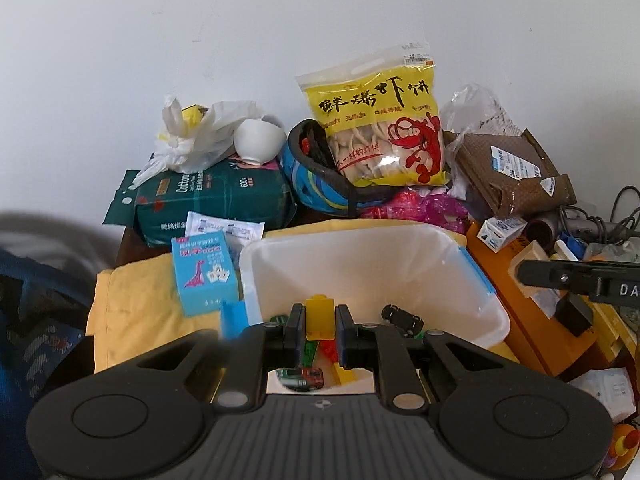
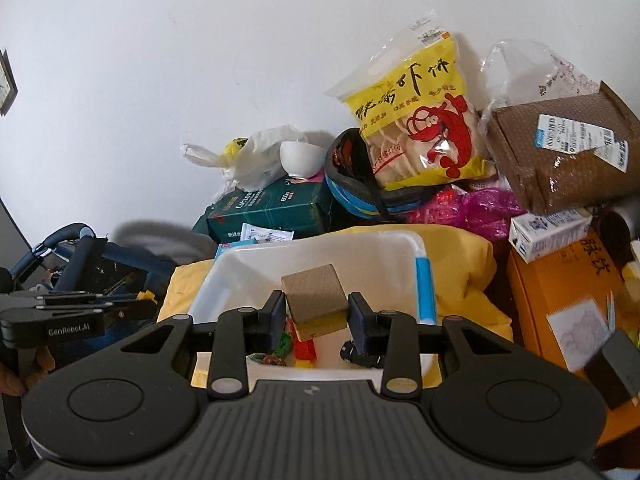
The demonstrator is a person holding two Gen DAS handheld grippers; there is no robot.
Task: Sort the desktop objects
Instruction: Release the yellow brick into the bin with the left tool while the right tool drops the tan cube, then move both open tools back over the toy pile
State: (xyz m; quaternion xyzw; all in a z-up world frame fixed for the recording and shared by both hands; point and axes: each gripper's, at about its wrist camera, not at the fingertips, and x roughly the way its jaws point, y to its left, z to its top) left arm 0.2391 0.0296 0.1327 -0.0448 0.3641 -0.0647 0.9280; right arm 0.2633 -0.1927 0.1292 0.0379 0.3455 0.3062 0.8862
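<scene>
Two loads up over the white bin [image 1: 472, 280]. Left gripper [image 1: 318, 320] clamped on yellow brick [image 1: 319, 314], right gripper [image 2: 318, 312] clamped on scrub sponge [image 2: 316, 294], both above the toys near the bin floor. Risk: sponge squashy, held by its edges, could twist loose and land on the yellow cloth [image 2: 464, 264] right of the bin. Both grippers angled downward, side by side.

A home: snack bag [image 1: 382, 120], tissue pack [image 1: 212, 200], toy bin [image 1: 472, 280].
</scene>
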